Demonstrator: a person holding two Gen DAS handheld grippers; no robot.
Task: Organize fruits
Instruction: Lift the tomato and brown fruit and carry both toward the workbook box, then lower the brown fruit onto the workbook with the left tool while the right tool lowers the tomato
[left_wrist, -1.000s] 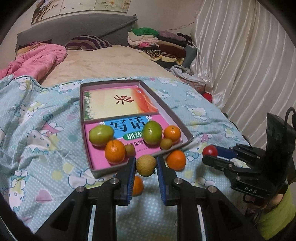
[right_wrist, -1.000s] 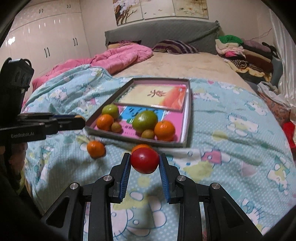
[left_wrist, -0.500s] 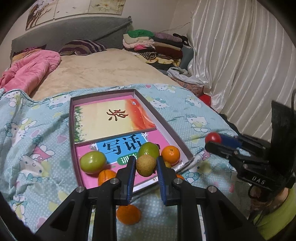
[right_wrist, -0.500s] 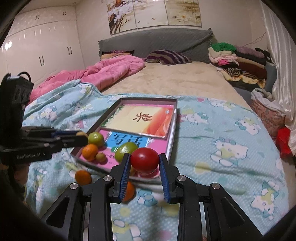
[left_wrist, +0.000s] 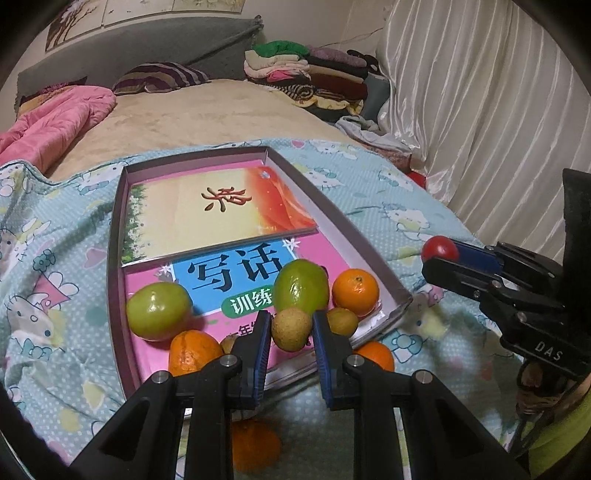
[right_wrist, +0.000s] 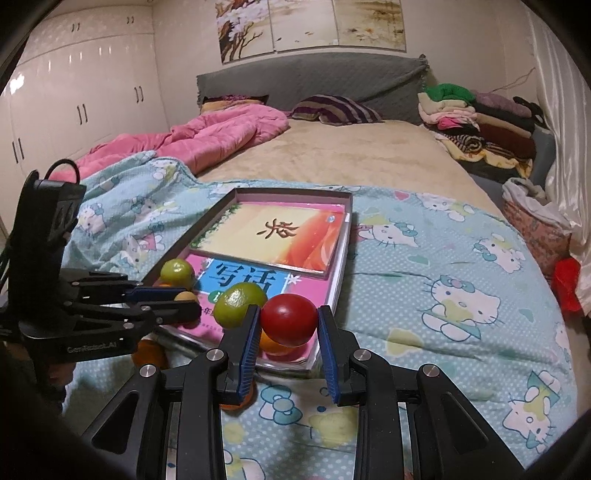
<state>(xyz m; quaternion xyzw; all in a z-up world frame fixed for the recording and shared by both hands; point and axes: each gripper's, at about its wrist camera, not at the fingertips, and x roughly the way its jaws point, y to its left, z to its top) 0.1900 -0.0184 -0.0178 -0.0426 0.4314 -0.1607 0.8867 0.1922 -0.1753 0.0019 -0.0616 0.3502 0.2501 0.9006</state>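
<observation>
While both hand-held tongs hover over a bed, each carries one fruit toward a shallow grey cardboard box (left_wrist: 117, 258) lined with two bright booklets. Clamped in the left gripper (left_wrist: 291, 332) is a small brownish-yellow round fruit (left_wrist: 291, 328), poised above the box's near end. Pinched in the right gripper (right_wrist: 288, 325) is a glossy red round fruit (right_wrist: 289, 319), over the box's near corner. Two green fruits, two oranges and some small brown ones already lie in the box; two oranges (left_wrist: 376, 355) sit outside on the blue cartoon-cat blanket (right_wrist: 443, 295). Delivery looks underway; next, each fruit needs lowering onto a free patch before the jaws part.
</observation>
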